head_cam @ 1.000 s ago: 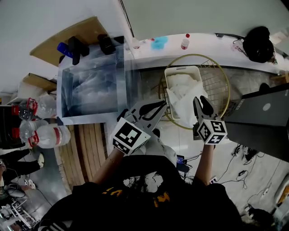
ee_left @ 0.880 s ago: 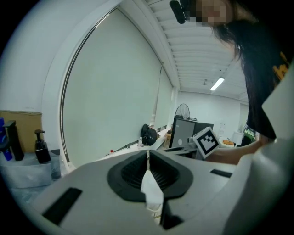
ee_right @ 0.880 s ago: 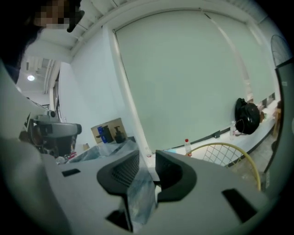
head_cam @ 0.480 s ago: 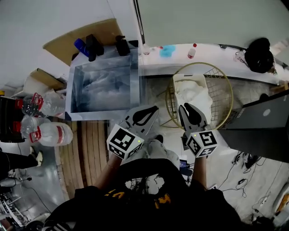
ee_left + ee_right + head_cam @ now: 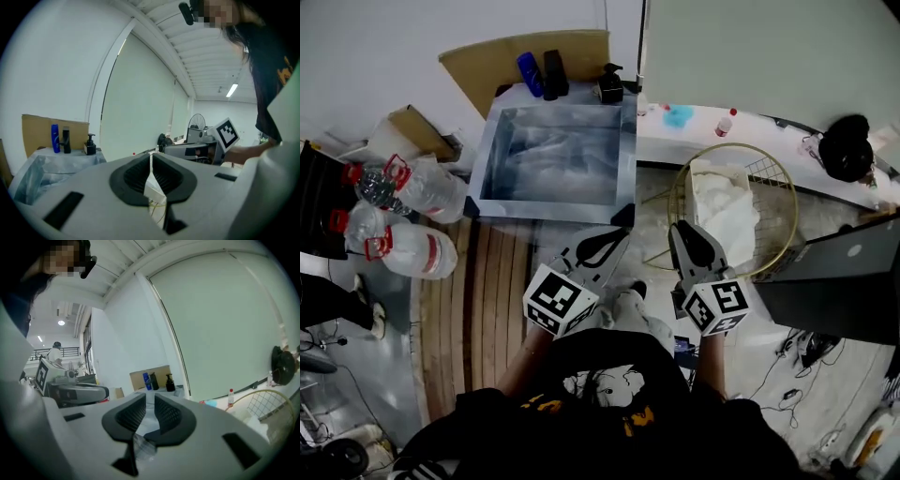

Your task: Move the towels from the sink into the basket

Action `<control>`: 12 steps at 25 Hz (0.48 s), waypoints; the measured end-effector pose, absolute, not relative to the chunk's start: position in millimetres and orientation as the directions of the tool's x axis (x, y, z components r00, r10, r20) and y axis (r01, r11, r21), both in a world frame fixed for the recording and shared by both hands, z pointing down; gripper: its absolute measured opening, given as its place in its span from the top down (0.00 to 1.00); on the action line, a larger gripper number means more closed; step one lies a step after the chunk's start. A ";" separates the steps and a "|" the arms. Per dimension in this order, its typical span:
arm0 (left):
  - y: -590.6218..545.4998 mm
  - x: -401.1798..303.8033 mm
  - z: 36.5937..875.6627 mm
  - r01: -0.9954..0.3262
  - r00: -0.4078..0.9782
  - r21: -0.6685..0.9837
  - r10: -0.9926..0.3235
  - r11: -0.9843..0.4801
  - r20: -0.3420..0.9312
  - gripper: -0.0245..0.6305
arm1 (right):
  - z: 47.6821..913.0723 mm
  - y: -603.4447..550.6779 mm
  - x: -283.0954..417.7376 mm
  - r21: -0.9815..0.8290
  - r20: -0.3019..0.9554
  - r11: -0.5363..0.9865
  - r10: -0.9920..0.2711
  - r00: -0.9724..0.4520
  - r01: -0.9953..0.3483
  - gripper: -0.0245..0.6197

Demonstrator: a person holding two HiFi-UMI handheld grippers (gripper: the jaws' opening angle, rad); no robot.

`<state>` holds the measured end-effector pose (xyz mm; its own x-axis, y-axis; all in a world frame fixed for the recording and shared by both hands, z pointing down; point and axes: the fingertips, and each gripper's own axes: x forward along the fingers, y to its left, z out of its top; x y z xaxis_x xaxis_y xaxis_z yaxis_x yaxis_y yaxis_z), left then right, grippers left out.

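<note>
Left gripper (image 5: 622,231), lower centre: jaws pressed together, empty. Right gripper (image 5: 680,229) beside it: jaws closing, narrow gap, nothing between. Towels (image 5: 724,208) in basket (image 5: 772,183), centre right; sink (image 5: 624,159) upper centre.

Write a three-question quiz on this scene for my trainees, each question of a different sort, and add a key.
1. Multiple choice: which of these stands at the far edge of the sink? A. a blue bottle; B. a kettle; C. a potted plant.
2. True or false: white towels lie in the wire basket.
3. Short answer: what colour are the caps on the big clear bottles beside the sink?

Key: 1 A; 2 true; 3 red.
</note>
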<state>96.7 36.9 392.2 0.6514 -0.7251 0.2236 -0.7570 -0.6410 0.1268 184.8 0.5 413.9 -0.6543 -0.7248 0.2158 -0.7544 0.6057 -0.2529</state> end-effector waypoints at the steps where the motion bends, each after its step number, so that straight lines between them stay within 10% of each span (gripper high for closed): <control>1: 43.3 87.7 391.7 -0.762 0.646 0.128 -0.731 -0.635 0.221 0.93 | 412.7 7.3 175.2 -0.250 0.216 0.611 -0.721 -0.659 -0.751 0.88; 12: 87.2 26.8 388.0 -0.796 0.605 0.123 -0.776 -0.592 0.179 0.93 | 405.1 56.5 113.6 -0.192 0.231 0.659 -0.690 -0.686 -0.727 0.92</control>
<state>26.8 87.2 388.0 0.6047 -0.7762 0.1786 -0.7964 -0.5921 0.1229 113.6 56.5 405.1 -0.6858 -0.6900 0.2313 -0.7275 0.6588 -0.1918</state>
